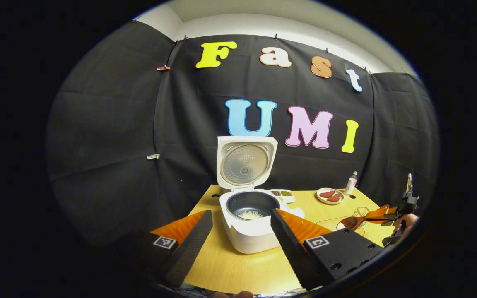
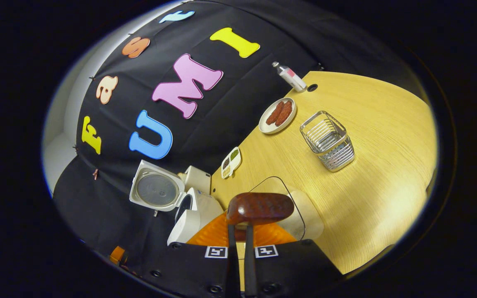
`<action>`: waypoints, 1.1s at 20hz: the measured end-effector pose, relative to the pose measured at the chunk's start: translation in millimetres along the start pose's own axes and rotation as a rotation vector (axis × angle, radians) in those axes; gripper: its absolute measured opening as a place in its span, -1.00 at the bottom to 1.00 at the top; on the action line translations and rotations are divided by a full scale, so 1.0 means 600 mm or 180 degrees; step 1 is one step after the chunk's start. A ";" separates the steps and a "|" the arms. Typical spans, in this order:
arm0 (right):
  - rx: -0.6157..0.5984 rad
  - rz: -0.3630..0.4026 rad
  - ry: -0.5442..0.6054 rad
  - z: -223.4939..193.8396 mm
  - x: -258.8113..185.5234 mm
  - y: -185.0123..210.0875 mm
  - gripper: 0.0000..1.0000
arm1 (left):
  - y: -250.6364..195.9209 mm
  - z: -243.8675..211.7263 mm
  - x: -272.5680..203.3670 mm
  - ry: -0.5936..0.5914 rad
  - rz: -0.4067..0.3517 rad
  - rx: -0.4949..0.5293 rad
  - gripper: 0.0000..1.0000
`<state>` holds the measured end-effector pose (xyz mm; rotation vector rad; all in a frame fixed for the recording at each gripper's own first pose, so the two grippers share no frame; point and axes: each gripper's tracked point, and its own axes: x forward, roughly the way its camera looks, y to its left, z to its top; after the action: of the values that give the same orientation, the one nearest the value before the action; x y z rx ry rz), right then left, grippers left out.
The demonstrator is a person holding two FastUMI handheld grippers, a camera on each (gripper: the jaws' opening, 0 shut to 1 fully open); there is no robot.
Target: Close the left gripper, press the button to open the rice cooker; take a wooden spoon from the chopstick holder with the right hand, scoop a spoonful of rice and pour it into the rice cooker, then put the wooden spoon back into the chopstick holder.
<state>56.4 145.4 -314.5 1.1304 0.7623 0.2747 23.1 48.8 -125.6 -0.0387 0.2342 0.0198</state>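
At centre frame the rice cooker [image 1: 250, 215] stands lid-up, a little white rice [image 1: 251, 214] in its dark pot. The left gripper [image 1: 238, 236] gapes wide around it. Lower centre, the right gripper [image 2: 240, 238] clamps the wooden spoon [image 2: 260, 208]. The wire chopstick holder [image 2: 328, 140], upper right, holds nothing.

Left gripper view level, near open rice cooker [image 1: 249, 207], right gripper view tilted, farther, both sharing table [image 1: 238, 269]

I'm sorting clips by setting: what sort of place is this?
Probably a staged kitchen booth: an open rice cooker, a plate of food and a wire holder on a wooden table against black cloth.
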 end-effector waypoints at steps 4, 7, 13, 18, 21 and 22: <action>0.0023 0.0174 -0.0010 0.009 -0.016 0.059 -0.82 | 0.003 -0.006 -0.001 0.0015 -0.0018 -0.0021 0.95; -0.0010 0.0311 -0.0007 0.019 -0.020 0.117 -0.82 | 0.006 -0.009 -0.004 0.0019 -0.0024 -0.0074 0.94; 0.0029 0.0670 0.0132 0.000 0.000 0.257 -0.82 | 0.022 -0.023 -0.012 0.0030 0.0005 -0.0180 0.94; -0.0076 0.0944 0.0237 -0.038 0.046 0.366 -0.82 | 0.035 -0.027 -0.015 0.0012 0.0052 -0.0129 0.90; -0.0068 0.1030 0.0227 -0.052 0.093 0.412 -0.82 | 0.044 -0.032 -0.018 0.0001 0.0061 -0.0126 0.89; -0.0068 0.1043 0.0209 -0.057 0.111 0.424 -0.82 | 0.049 -0.037 -0.021 0.0007 0.0073 -0.0147 0.90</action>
<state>125.1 315.4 -122.9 1.2293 0.6276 0.5961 4.8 76.9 -145.2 -0.0820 0.2363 0.0482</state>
